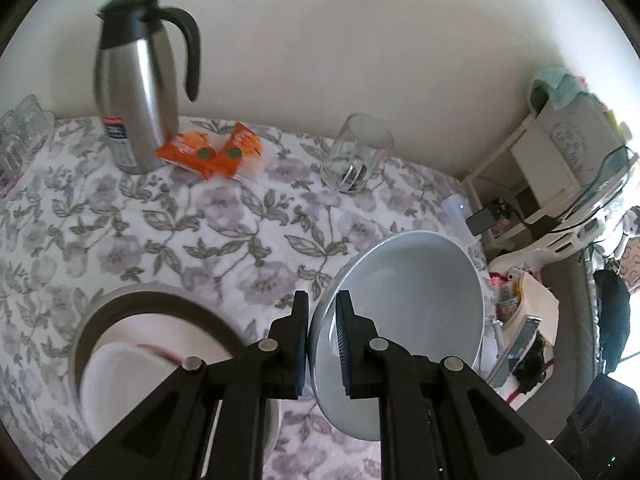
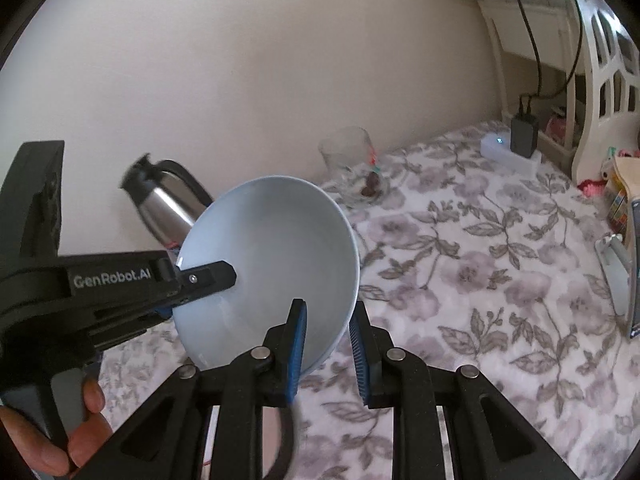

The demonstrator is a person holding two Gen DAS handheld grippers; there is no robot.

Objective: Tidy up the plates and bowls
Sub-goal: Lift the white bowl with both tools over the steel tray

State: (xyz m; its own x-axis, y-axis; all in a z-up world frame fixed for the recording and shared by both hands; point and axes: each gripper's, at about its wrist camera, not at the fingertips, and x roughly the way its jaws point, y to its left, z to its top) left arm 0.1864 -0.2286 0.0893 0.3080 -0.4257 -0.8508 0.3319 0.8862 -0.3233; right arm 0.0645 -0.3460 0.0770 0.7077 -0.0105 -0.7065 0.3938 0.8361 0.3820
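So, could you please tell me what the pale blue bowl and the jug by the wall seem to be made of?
The pale blue bowl looks like glazed ceramic, possibly melamine: an even opaque colour with a soft sheen and a thin rim. The jug appears to be brushed stainless steel, showing long vertical reflections on its body, with a matte black lid and handle that are probably plastic.

Your left gripper is a matte black plastic frame with two angular fingers, each lined by a ribbed blue pad, and four round silver rivets across its linkage. Your right gripper has the same build: black arms, blue ribbed pads, silver rivets. Seen from the right wrist view, the left tool's side carries white "GenRobot.AI" lettering and a small screw. Your bare hand wraps its grey handle.
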